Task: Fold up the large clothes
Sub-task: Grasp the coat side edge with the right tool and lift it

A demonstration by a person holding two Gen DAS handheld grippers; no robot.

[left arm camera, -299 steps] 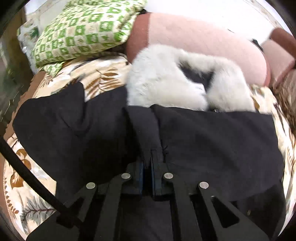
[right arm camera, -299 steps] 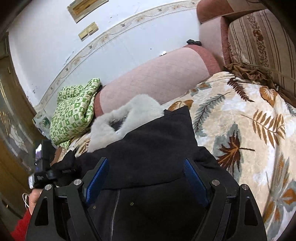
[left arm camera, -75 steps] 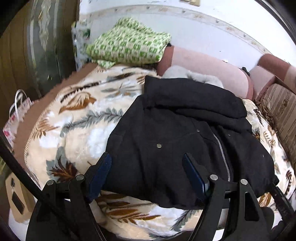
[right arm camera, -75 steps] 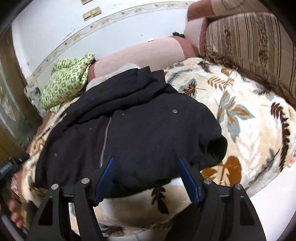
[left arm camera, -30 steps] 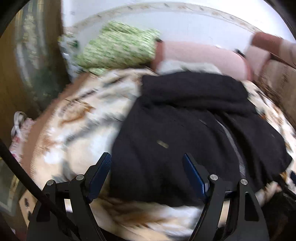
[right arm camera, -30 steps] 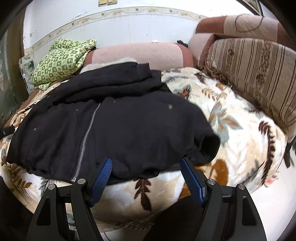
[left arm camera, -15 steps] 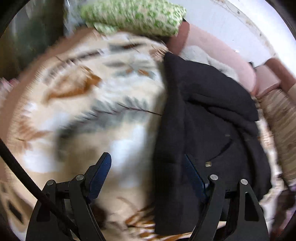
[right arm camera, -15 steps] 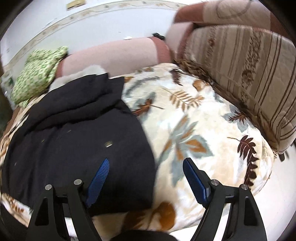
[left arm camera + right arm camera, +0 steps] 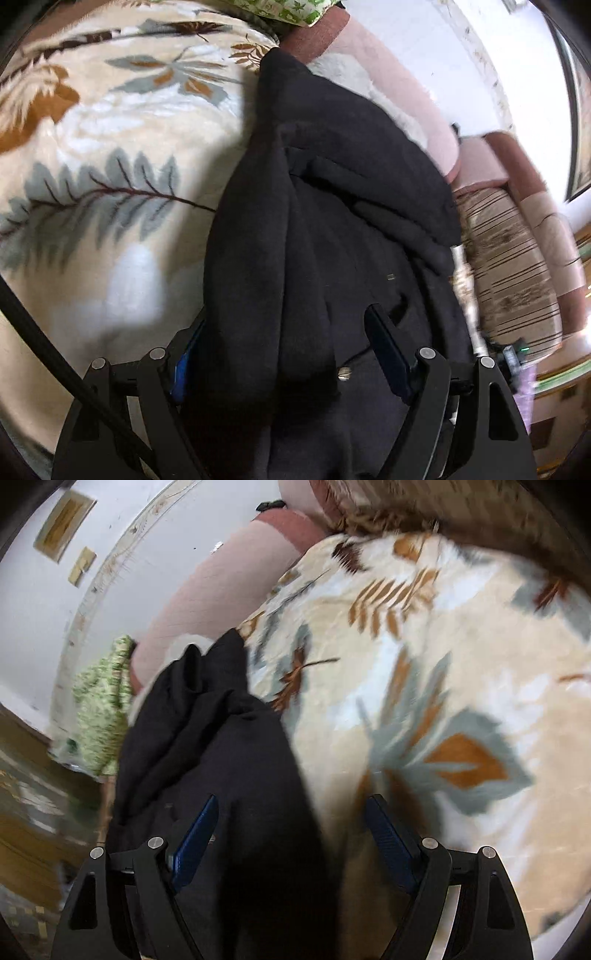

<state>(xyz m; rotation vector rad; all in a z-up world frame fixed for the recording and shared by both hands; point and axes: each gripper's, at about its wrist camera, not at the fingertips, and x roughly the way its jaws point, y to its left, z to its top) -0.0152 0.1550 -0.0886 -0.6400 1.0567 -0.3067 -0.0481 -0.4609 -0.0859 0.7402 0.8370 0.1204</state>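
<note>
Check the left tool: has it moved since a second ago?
Yes. The left tool has closed in on the black coat, whose edge now lies between its open fingers; the green pillow has slid toward the top edge.

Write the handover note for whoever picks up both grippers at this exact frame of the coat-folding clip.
Left gripper: open, jaws straddling the left edge of the black fur-collared winter coat, not clamped.
Right gripper: open, at the coat's right edge, half over the cream leaf-print fleece blanket.
Coat: lying on the blanket-covered sofa, bunched and narrow with folds piled near the collar; both views are blurred.
Done: the coat looks gathered inward along its sides.
Left: close on the edges, fold it over, tidy the bundle.
</note>
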